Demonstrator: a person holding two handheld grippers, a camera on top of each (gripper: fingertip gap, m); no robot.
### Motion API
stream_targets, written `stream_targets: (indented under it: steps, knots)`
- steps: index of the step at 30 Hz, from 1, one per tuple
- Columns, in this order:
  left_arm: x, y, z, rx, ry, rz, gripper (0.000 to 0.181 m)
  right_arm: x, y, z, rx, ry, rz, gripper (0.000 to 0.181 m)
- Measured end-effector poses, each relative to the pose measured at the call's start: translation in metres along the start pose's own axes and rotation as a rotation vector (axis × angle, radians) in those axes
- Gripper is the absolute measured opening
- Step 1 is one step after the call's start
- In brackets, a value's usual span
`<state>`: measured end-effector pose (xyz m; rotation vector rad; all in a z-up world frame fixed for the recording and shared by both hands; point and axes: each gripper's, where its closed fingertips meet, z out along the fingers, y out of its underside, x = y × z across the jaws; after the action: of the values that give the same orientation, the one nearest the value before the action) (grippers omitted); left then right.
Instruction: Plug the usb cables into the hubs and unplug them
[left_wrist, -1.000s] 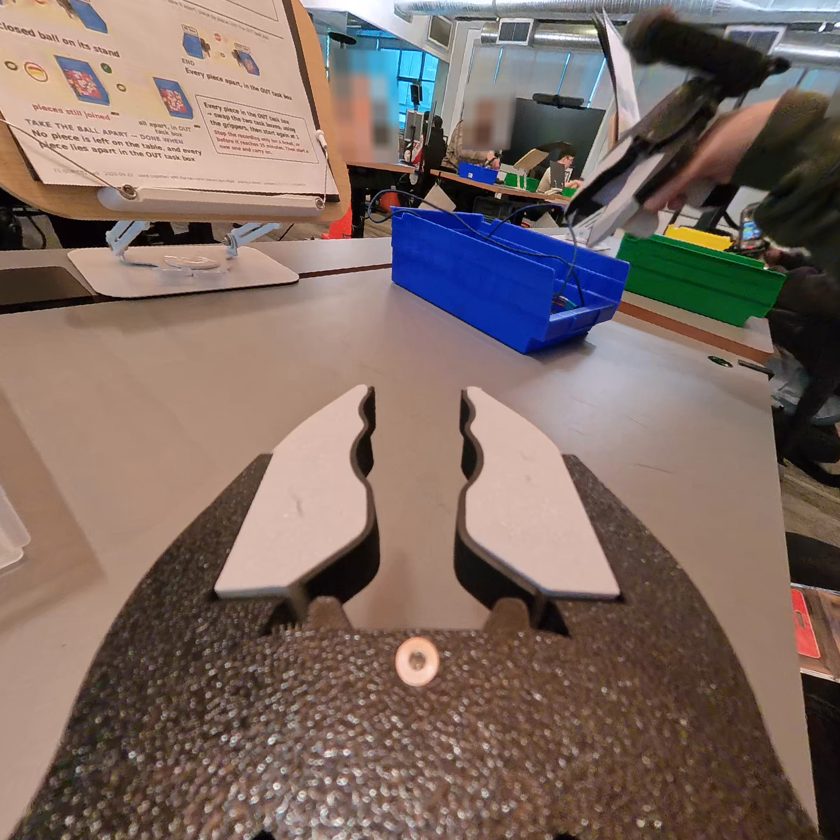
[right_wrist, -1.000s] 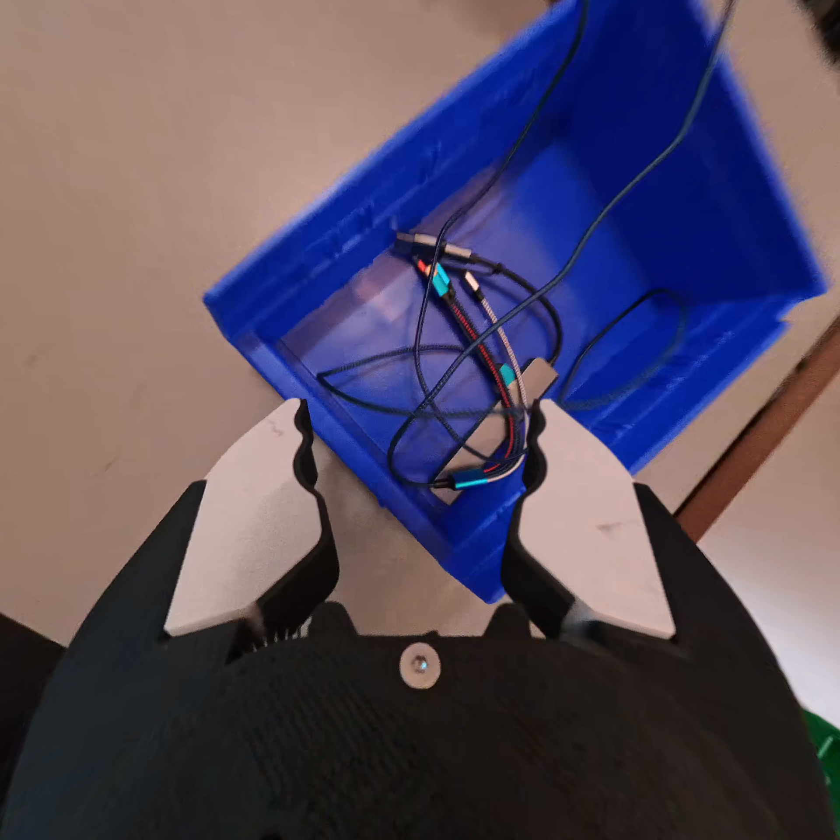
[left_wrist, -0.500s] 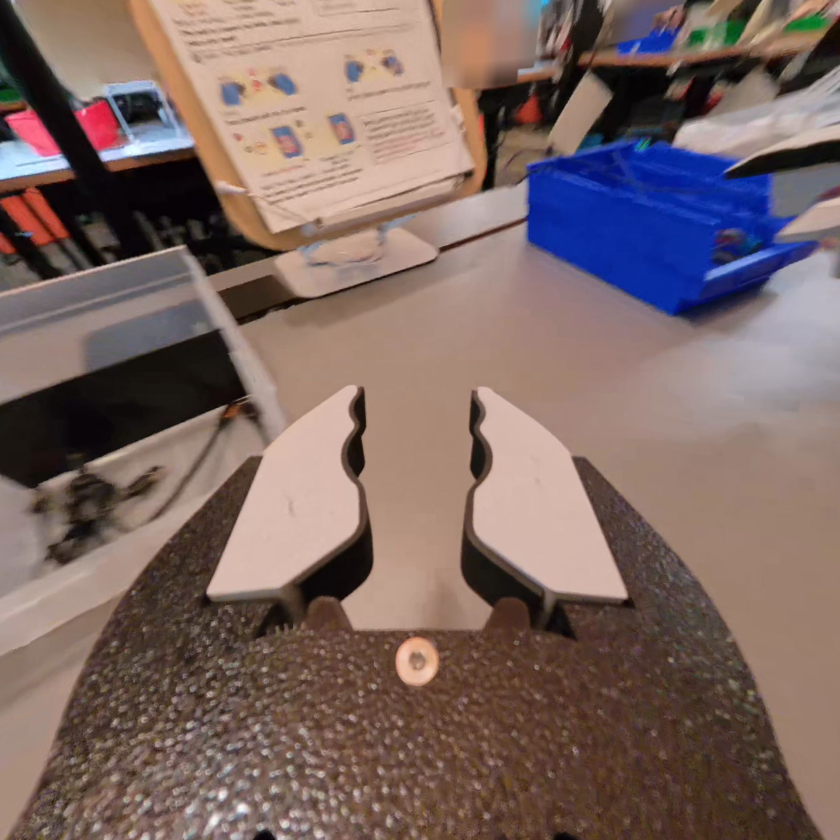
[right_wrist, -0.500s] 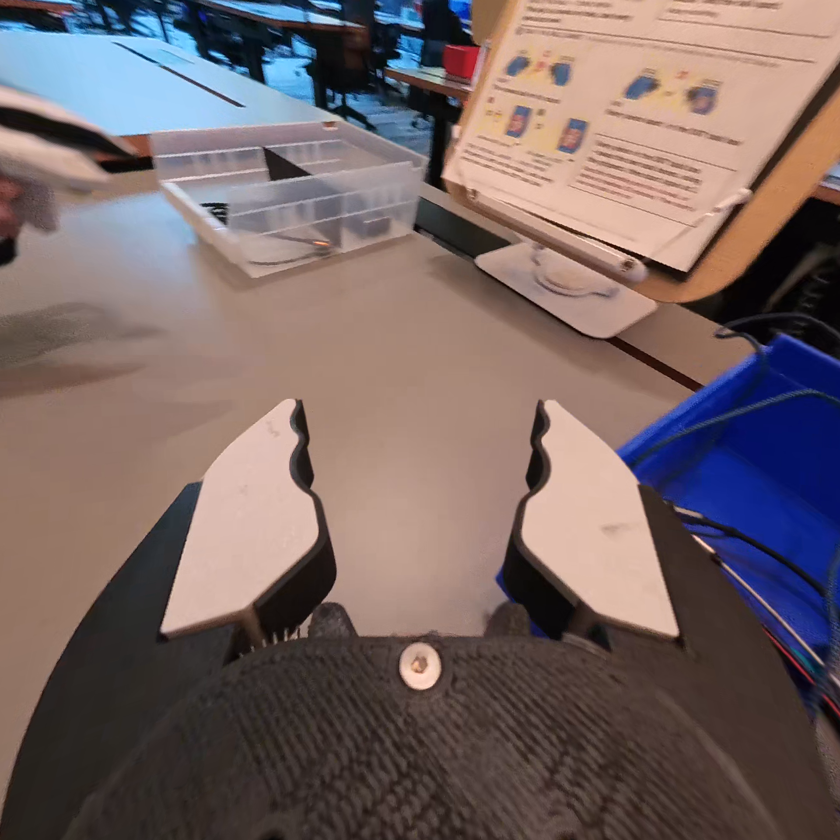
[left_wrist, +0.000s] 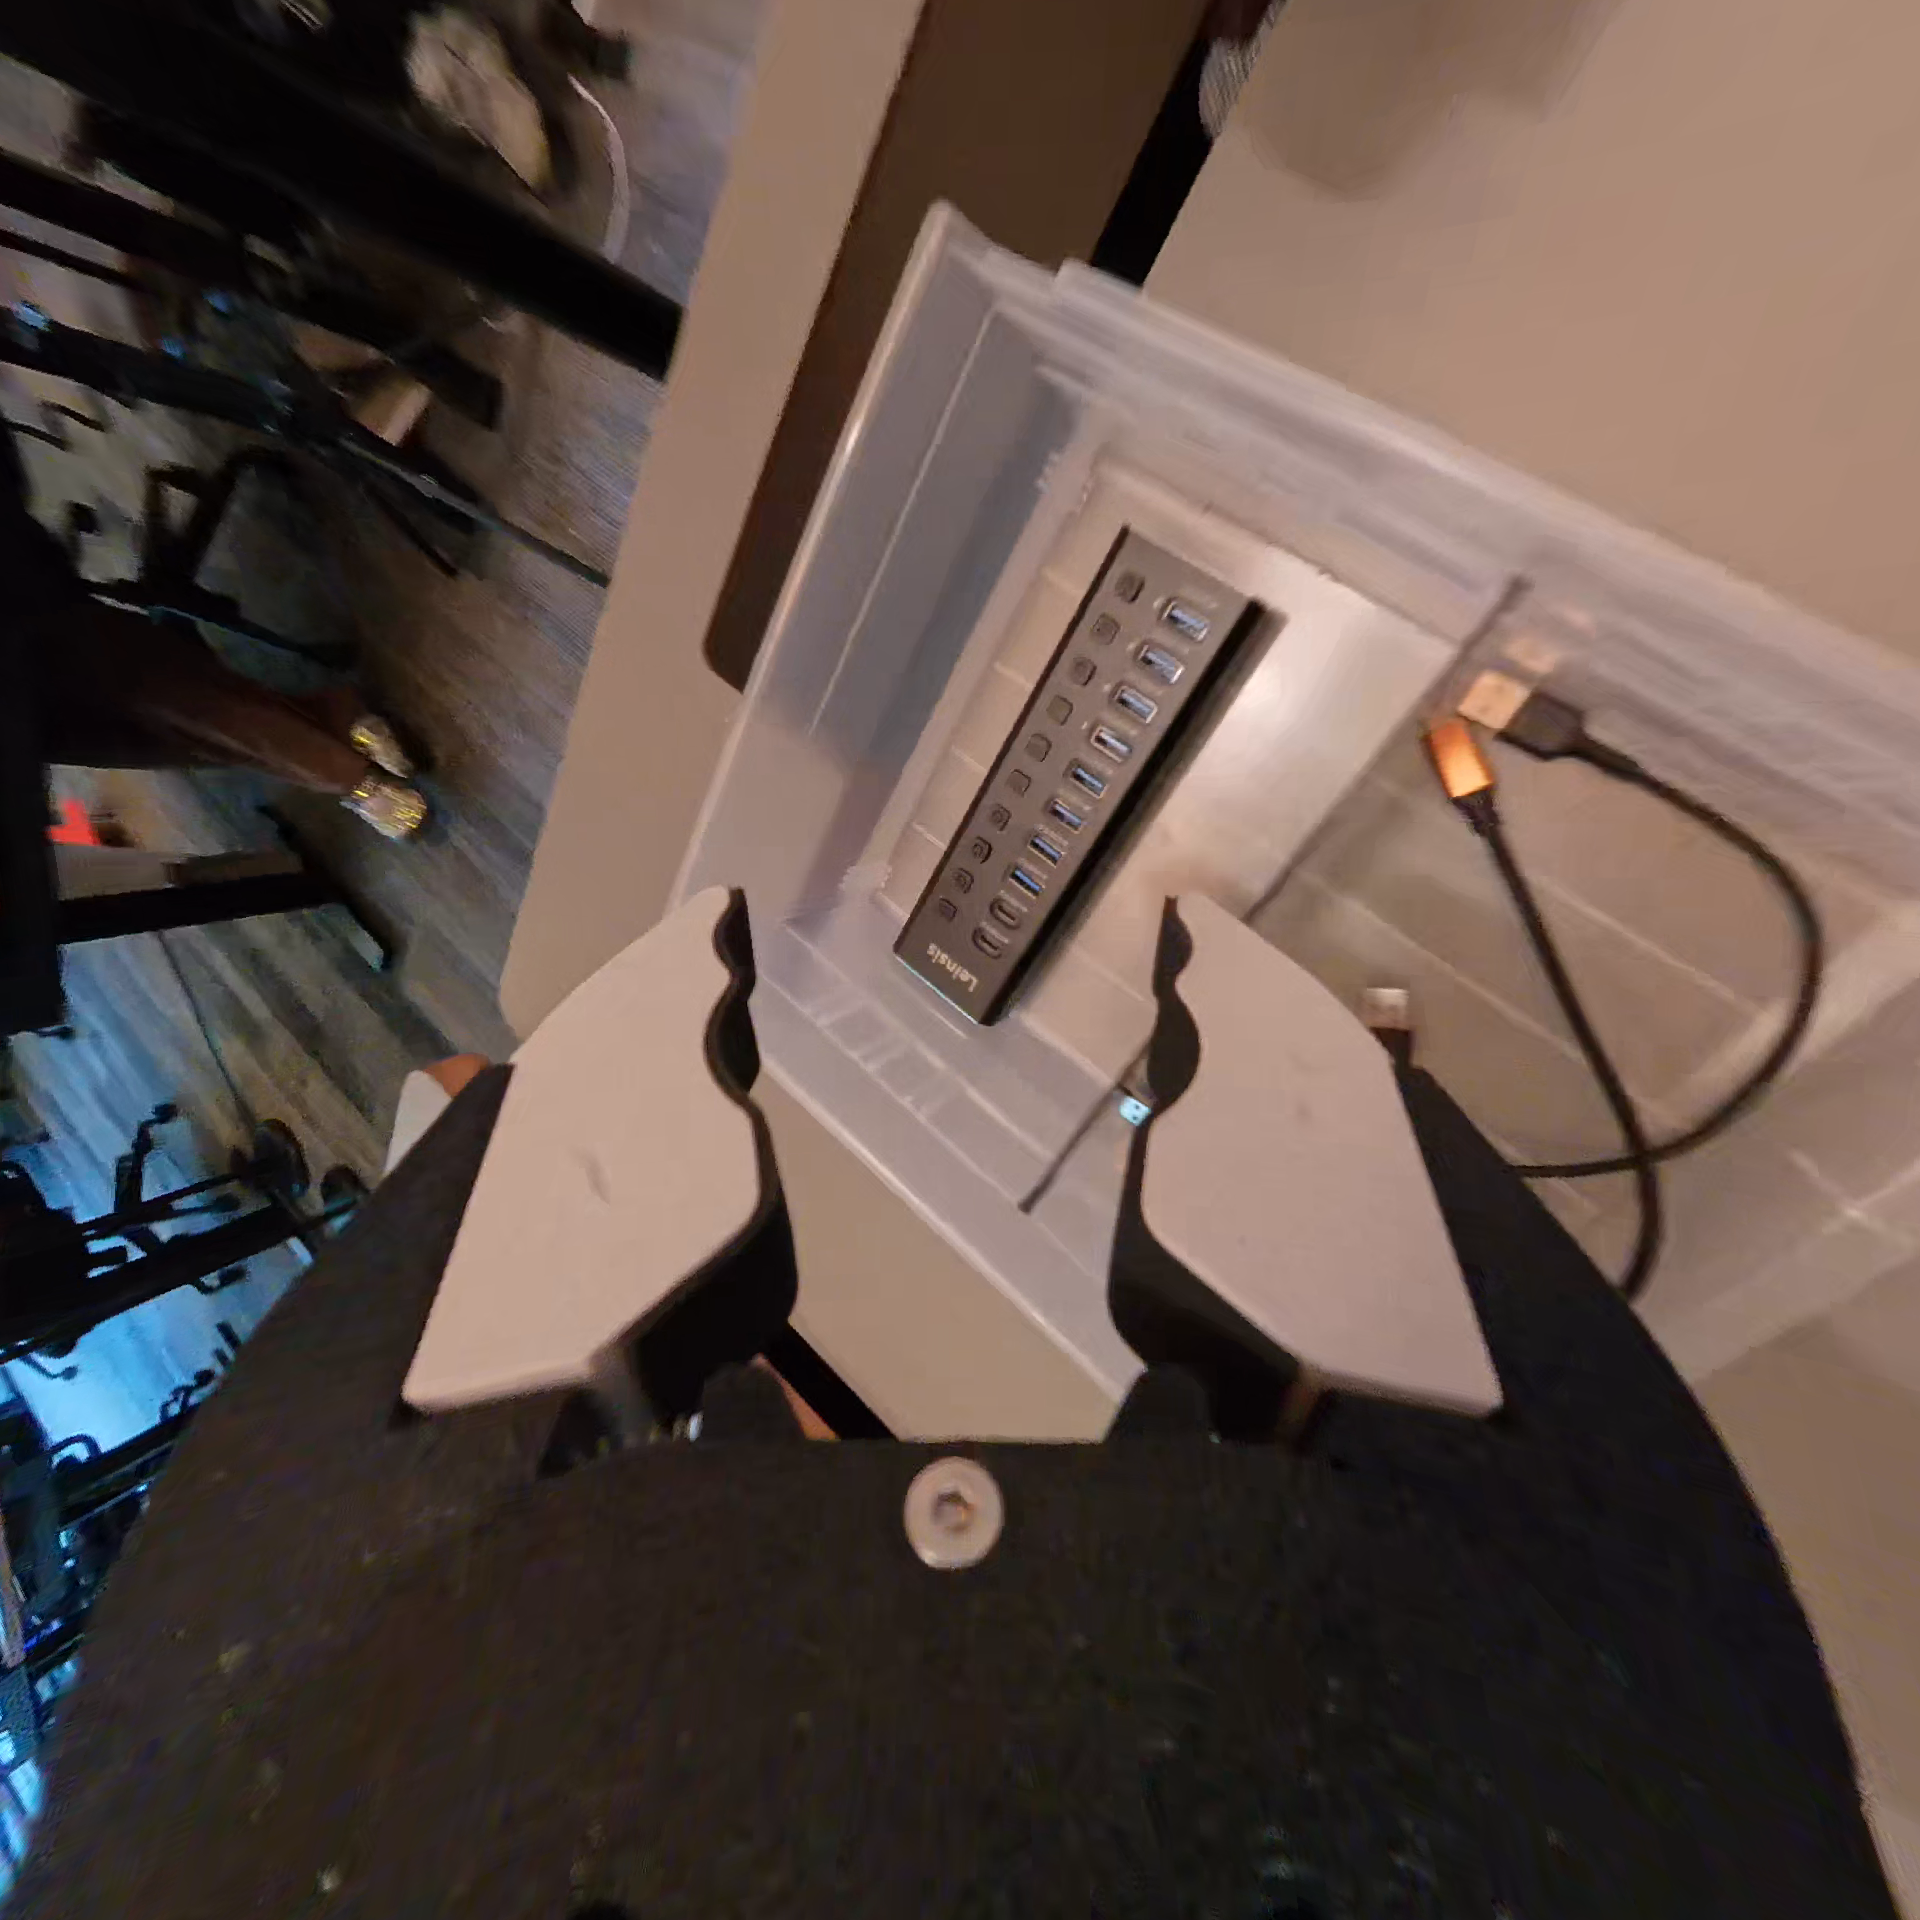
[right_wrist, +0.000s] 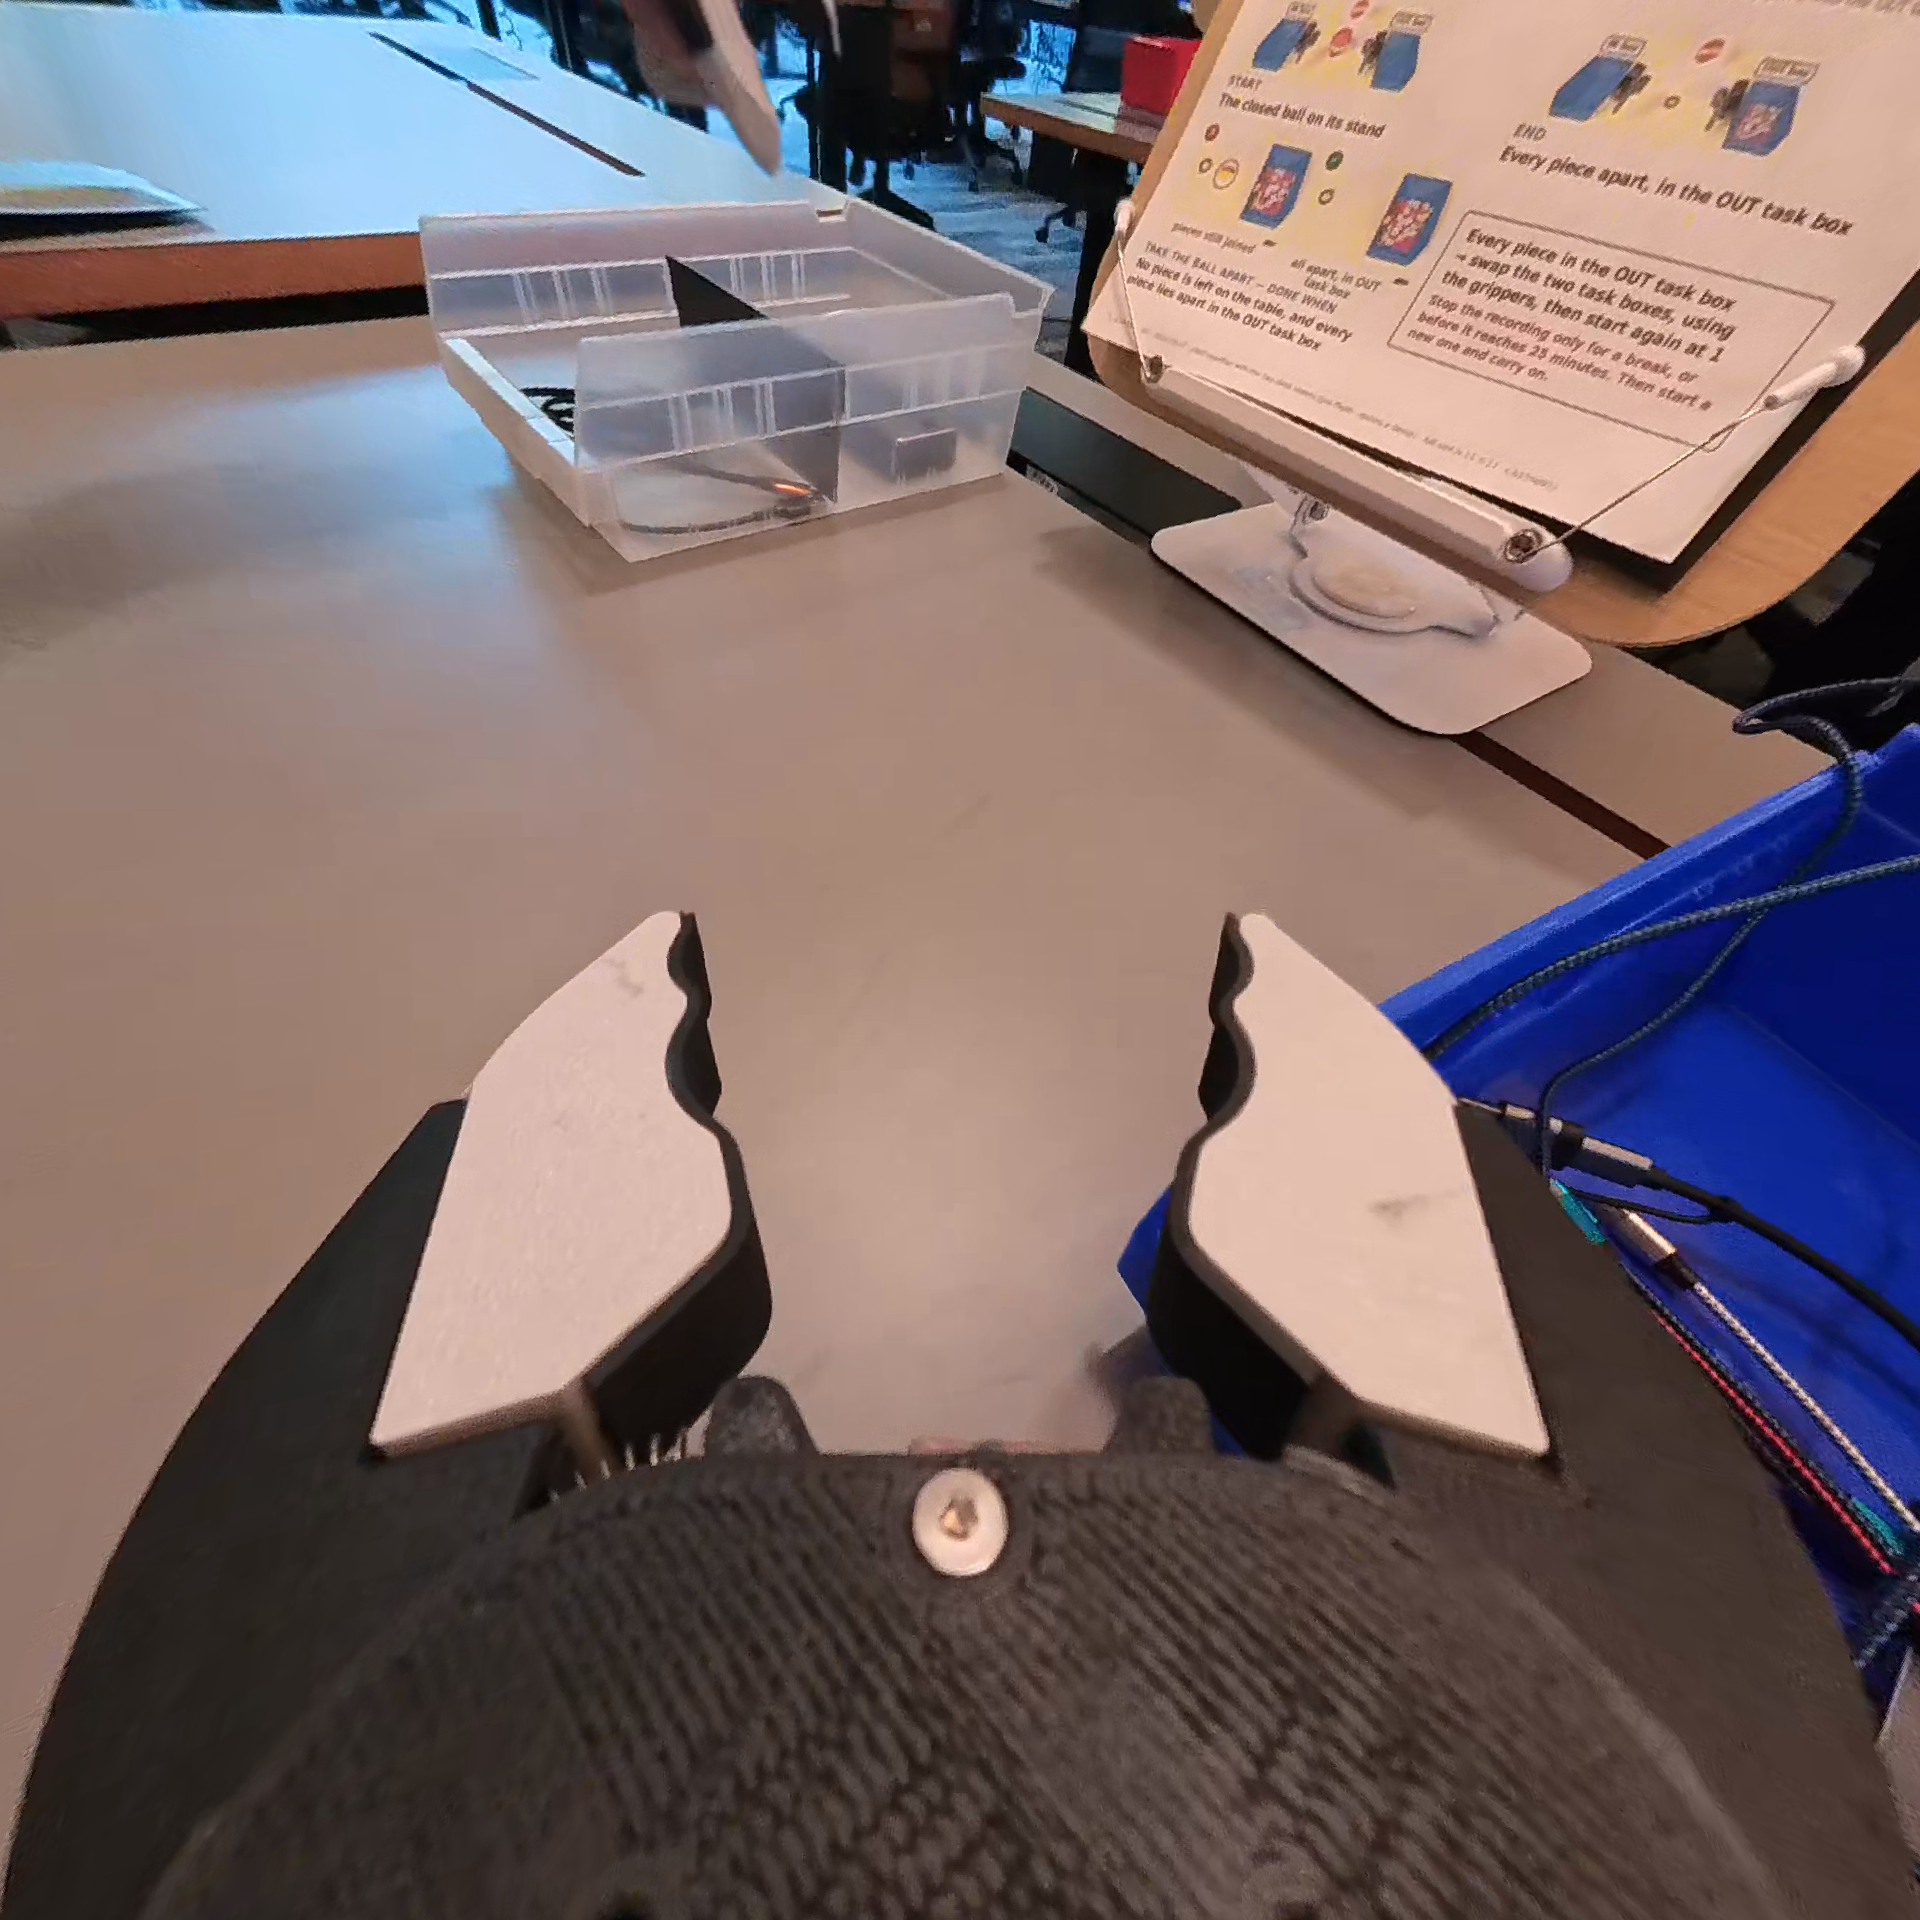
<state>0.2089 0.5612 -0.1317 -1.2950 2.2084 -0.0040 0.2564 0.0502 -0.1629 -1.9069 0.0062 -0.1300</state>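
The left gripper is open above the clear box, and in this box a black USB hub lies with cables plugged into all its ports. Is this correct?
Not quite: the ports are empty. In the left wrist view the open left gripper hovers over the clear box, and the black USB hub lies there with nothing plugged in. The black cables lie loose in the neighbouring compartment.

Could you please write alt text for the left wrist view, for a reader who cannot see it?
The open left gripper hovers over a clear plastic bin that holds a black USB hub with nothing plugged in. Black cables with loose plugs lie in the neighbouring compartment, and the bin sits on a beige table.
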Motion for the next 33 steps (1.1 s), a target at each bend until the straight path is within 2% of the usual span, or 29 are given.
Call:
stream_targets:
  steps: [1,7,10,14,18,22,27,33]
  knots:
    - [-0.003,0.002,0.016,-0.045,0.038,0.013,0.074,0.000,0.002,0.000,-0.006,-0.004,0.002,0.092]
    - [0.012,0.020,0.098,-0.236,0.223,0.174,0.073,0.001,0.007,0.005,0.004,-0.044,0.049,0.092]
    - [0.029,0.035,0.122,-0.337,0.330,0.226,0.071,0.002,0.010,0.009,0.002,-0.053,0.065,0.092]
    - [0.038,0.051,0.141,-0.443,0.385,0.305,0.068,-0.002,0.014,0.014,0.009,-0.092,0.095,0.092]
    - [0.035,0.051,0.144,-0.420,0.409,0.328,0.060,-0.004,0.017,0.018,0.005,-0.108,0.107,0.089]
    - [0.033,0.048,0.143,-0.364,0.336,0.368,0.059,-0.005,0.014,0.017,0.001,-0.102,0.103,0.088]
    - [0.027,0.044,0.130,-0.371,0.165,0.461,0.059,-0.007,0.006,0.013,0.011,-0.087,0.082,0.087]
    - [0.000,0.018,0.084,-0.345,-0.143,0.529,0.058,-0.014,0.000,0.015,0.002,-0.068,0.037,0.086]
